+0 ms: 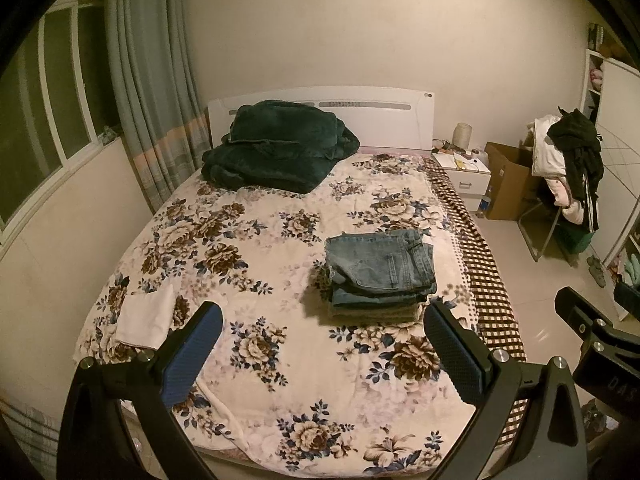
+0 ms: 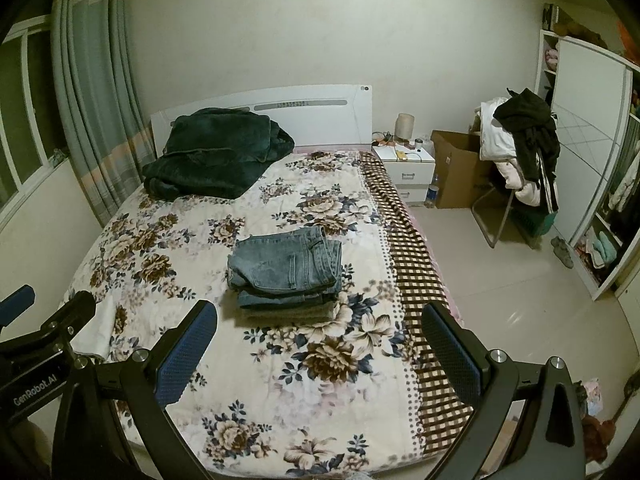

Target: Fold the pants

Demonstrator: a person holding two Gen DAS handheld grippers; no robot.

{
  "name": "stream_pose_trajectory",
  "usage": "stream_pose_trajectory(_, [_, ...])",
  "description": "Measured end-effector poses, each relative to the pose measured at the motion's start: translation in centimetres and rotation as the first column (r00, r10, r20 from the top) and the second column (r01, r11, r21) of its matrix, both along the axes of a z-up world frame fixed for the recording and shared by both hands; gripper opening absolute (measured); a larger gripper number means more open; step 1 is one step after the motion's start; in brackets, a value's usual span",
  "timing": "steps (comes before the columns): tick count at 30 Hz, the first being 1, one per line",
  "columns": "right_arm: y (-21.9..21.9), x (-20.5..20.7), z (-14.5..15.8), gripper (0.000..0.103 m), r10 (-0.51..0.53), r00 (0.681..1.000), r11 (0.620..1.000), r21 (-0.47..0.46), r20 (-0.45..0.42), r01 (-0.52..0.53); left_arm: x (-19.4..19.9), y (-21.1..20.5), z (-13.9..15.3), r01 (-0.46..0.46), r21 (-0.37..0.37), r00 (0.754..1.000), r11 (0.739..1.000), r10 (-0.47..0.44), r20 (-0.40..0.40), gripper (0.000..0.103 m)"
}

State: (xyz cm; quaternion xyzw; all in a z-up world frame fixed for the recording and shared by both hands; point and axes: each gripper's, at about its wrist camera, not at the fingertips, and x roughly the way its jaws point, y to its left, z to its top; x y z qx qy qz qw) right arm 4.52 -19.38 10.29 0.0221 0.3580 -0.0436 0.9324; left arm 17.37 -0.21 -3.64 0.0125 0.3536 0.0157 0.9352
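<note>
Folded blue jeans (image 1: 380,268) lie on top of a small stack of folded clothes on the floral bedspread (image 1: 260,240), right of the middle of the bed. They also show in the right wrist view (image 2: 286,266). My left gripper (image 1: 324,354) is open and empty, held above the foot of the bed, well short of the stack. My right gripper (image 2: 320,350) is open and empty, also above the foot of the bed. The right gripper shows at the right edge of the left wrist view (image 1: 592,332).
A dark green blanket (image 1: 276,146) lies folded by the headboard. A white cloth (image 1: 146,318) lies at the bed's left edge. Right of the bed stand a nightstand (image 1: 466,170), a cardboard box (image 1: 508,176), a chair piled with clothes (image 1: 568,160) and a wardrobe (image 2: 592,152).
</note>
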Motion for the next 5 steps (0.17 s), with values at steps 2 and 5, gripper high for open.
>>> stream_pose_trajectory(2, [0.01,0.00,0.01,0.103,-0.002,1.000,1.000,0.000,0.000,0.002,-0.01,0.15,-0.03,0.002,-0.002,1.000,1.000,-0.002,0.003,0.103])
stream_pose_trajectory(5, [-0.02,0.00,-0.01,0.103,-0.003,1.000,1.000,0.000,0.001,0.003,-0.10,0.34,0.12,-0.001,-0.003,1.000,1.000,0.001,0.012,0.103])
